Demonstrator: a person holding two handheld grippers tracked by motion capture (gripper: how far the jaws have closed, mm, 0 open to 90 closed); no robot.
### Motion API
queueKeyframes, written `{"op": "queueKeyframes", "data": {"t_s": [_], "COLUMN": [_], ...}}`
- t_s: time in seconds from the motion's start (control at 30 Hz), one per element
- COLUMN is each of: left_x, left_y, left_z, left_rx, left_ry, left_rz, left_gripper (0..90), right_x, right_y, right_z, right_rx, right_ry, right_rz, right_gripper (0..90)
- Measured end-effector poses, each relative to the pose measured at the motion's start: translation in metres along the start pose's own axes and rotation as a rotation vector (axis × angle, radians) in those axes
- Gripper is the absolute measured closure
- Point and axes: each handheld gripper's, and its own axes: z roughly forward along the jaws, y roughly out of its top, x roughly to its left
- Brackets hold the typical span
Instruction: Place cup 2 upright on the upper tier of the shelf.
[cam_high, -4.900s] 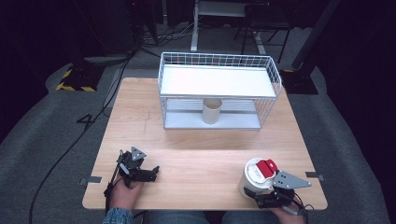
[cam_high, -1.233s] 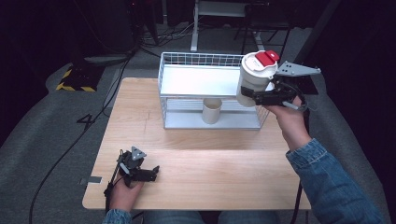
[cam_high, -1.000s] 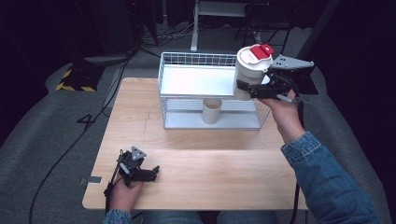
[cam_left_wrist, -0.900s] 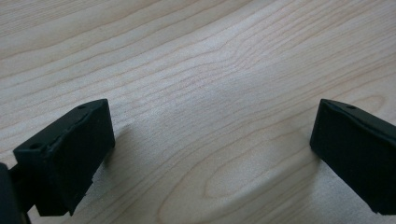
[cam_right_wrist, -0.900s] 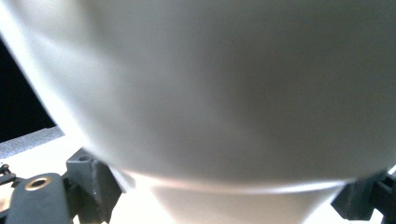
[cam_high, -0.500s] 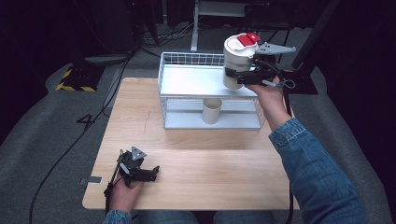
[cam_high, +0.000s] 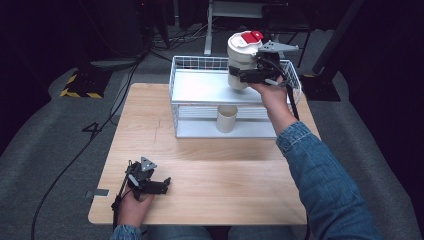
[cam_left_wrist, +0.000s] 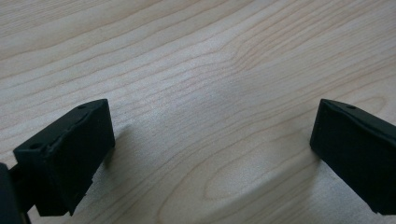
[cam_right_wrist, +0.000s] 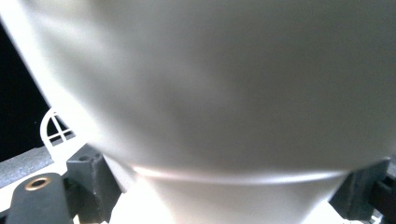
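Above the white wire rack (cam_high: 200, 75), right gripper (cam_high: 252, 76) clamps a smooth red-lidded tumbler (cam_high: 241, 60).

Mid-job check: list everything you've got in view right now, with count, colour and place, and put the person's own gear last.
Table: one, light wood, centre of the high view.
Wire rack: one, white, two-level, far side of the table.
Small cup: one, cream, upright on the rack's lower level.
Tumbler: one, white with a red lid, held above the rack's right end.
Floor cables: several, black, on the grey floor to the left of the table.
Left gripper: one, black, jaws wide apart over bare wood at the near left of the table.
Right gripper: one, black, clamped around the tumbler.
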Motion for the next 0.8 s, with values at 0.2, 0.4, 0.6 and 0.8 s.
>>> {"op": "queueKeyframes", "data": {"t_s": [0.2,0.4,0.6,0.8], "left_x": [0.000,0.000,0.000,0.000], "left_y": [0.000,0.000,0.001,0.000], "left_z": [0.001,0.001,0.001,0.001], "left_rx": [-0.004,-0.004,-0.003,-0.005], "left_ry": [-0.001,-0.001,0.001,0.000], "left_rz": [-0.006,-0.007,-0.003,-0.007], "left_gripper": [0.4,0.4,0.4,0.4], "right_x": [0.001,0.000,0.001,0.002], "right_y": [-0.004,-0.008,-0.012,-0.017], "right_z": [0.011,0.019,0.026,0.029], "right_rx": [-0.003,-0.008,-0.006,0.001], "right_ry": [0.001,0.000,-0.002,-0.002], "right_rz": [0.001,0.015,0.014,0.013], "right_gripper": [14.5,14.5,14.5,14.5]}}
